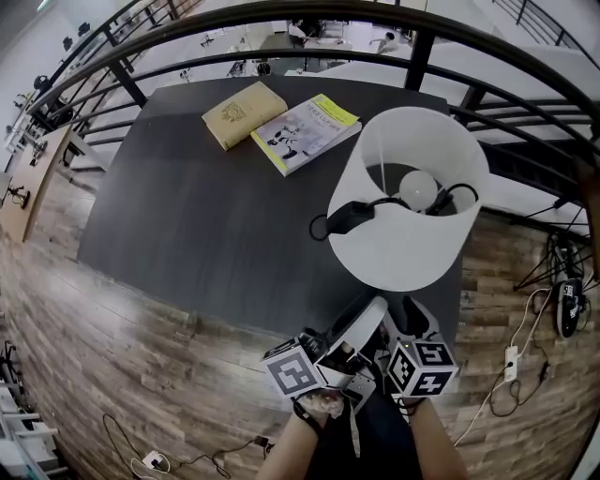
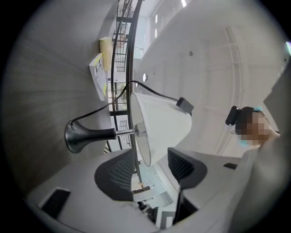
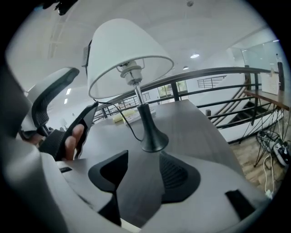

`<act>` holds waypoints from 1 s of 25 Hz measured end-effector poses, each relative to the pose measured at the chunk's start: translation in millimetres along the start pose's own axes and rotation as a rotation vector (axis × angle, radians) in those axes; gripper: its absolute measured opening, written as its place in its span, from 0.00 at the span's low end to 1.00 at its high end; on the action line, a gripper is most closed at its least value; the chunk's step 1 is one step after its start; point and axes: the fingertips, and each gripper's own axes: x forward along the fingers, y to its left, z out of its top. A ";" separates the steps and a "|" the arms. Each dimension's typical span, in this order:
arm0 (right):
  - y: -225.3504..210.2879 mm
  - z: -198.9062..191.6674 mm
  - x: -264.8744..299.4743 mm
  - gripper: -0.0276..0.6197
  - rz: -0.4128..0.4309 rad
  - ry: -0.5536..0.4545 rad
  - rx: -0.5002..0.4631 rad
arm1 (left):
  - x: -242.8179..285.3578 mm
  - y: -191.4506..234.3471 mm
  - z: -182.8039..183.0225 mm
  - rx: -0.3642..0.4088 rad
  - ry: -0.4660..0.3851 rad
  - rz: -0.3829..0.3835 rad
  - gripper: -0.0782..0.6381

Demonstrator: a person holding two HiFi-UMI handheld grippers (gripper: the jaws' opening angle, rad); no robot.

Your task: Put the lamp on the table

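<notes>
Lamp (image 1: pixel 403 234) stands upright on the dark table (image 1: pixel 206 216), just ahead of both claws, its flared black base (image 3: pixel 153 142) flat on the tabletop right before the tips of the right gripper (image 3: pixel 138 170). That claw's jaws are spread with only bare tabletop between them. The left gripper (image 2: pixel 150 168) is tipped on its side next to the right one, jaws spread wide. The lower rim of the white shade (image 2: pixel 159 127) lines up with its gap, but neither pad presses on it. A black cord (image 1: pixel 375 208) with an inline switch (image 1: pixel 349 217) drapes over the shade's top. Farther ahead of the claws and to their left lie a tan book (image 1: pixel 244 113) and a yellow-edged magazine (image 1: pixel 305 132), with a dark railing (image 1: pixel 281 14) beyond.
</notes>
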 end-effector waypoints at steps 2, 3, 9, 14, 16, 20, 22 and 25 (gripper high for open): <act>1.7 -0.3 -3.9 0.41 0.008 0.000 0.001 | -6.9 8.8 -4.3 0.032 0.027 0.042 0.42; 2.3 -0.2 -6.0 0.41 0.010 0.001 0.001 | -10.5 13.3 -6.4 0.045 0.038 0.064 0.42; 7.3 4.6 -21.7 0.41 0.029 0.034 0.003 | -26.3 25.1 -15.9 0.098 0.075 0.196 0.41; 12.4 11.9 -34.2 0.33 0.063 0.046 -0.023 | -32.1 29.8 -17.8 0.195 0.127 0.298 0.30; 13.3 17.7 -40.5 0.25 0.066 0.039 -0.021 | -33.6 29.1 -18.4 0.226 0.141 0.339 0.25; 16.6 27.2 -50.4 0.13 0.063 0.028 -0.005 | -36.3 24.9 -22.6 0.274 0.180 0.414 0.16; 17.4 29.9 -53.9 0.09 0.066 0.025 0.019 | -37.9 24.4 -27.0 0.294 0.206 0.454 0.13; 20.7 34.3 -60.2 0.07 0.095 0.017 0.053 | -42.4 26.7 -33.9 0.323 0.244 0.530 0.12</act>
